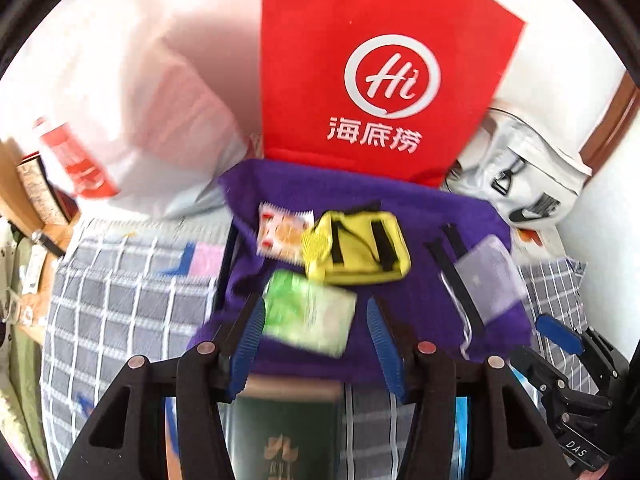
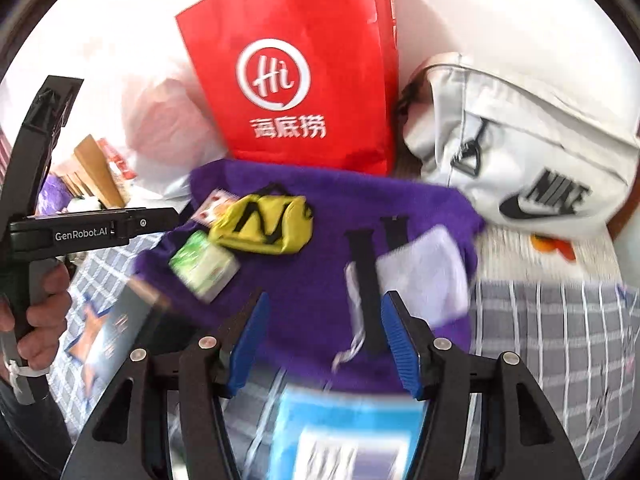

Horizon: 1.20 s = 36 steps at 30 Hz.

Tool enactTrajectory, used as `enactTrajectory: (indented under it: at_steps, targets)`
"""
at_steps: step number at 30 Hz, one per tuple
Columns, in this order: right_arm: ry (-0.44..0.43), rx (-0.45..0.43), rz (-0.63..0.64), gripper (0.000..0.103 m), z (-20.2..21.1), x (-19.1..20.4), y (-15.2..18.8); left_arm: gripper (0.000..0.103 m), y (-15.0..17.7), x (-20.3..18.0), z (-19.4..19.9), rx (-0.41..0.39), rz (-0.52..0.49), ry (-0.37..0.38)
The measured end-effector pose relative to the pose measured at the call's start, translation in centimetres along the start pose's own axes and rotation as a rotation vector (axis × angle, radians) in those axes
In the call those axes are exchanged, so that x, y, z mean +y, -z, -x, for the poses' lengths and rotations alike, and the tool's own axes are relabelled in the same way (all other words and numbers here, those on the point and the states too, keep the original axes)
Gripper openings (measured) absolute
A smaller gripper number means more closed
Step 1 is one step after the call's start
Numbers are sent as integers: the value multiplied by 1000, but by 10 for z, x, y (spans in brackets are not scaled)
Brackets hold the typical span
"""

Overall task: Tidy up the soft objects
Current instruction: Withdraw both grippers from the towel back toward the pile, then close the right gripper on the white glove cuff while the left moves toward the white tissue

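Left wrist view: purple towel [image 1: 400, 216] lies spread on the checked bedsheet [image 1: 120, 280], a red Haidilao paper bag [image 1: 360, 40] standing at its far edge.
On the towel: yellow pouch [image 1: 360, 252] at centre; snack packet [image 1: 280, 232] touching its left side; green tissue pack [image 1: 308, 312] just in front; translucent pouch [image 1: 492, 276] with black zipper well to the right.
Left gripper [image 1: 316, 344]: jaws apart, nothing between the pads; tissue pack lies beyond the tips.
Right gripper [image 2: 324, 340]: jaws apart, empty, above the towel's near edge by the zipper strip [image 2: 368, 292].
Surroundings: white Nike bag [image 2: 520, 152] at right, white plastic bag [image 1: 140, 100] at left, books near the towel's front edge.
Risk: loose items probably slide off if the towel is lifted by one edge; a shallow pinch may slip off soft cloth.
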State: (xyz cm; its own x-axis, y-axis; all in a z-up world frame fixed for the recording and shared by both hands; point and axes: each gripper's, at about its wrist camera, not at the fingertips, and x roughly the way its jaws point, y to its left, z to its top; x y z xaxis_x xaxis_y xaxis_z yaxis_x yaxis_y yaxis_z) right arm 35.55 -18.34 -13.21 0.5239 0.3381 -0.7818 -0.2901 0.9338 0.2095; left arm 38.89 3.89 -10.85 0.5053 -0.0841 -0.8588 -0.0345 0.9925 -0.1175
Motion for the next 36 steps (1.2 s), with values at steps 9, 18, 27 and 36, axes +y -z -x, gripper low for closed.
enactTrajectory:
  at_steps: [9, 18, 27, 36]
  targets:
    - [-60, 6, 44, 59, 56, 48, 80, 56, 68, 8, 53, -28, 10, -27]
    - [-120, 60, 110, 58, 64, 94, 145, 61, 131, 37, 82, -37, 67, -12]
    - [-61, 111, 178, 22, 30, 130, 172, 61, 181, 67, 84, -9, 99, -11]
    - [-83, -80, 129, 11, 93, 119, 152, 61, 194, 75, 92, -17, 131, 1]
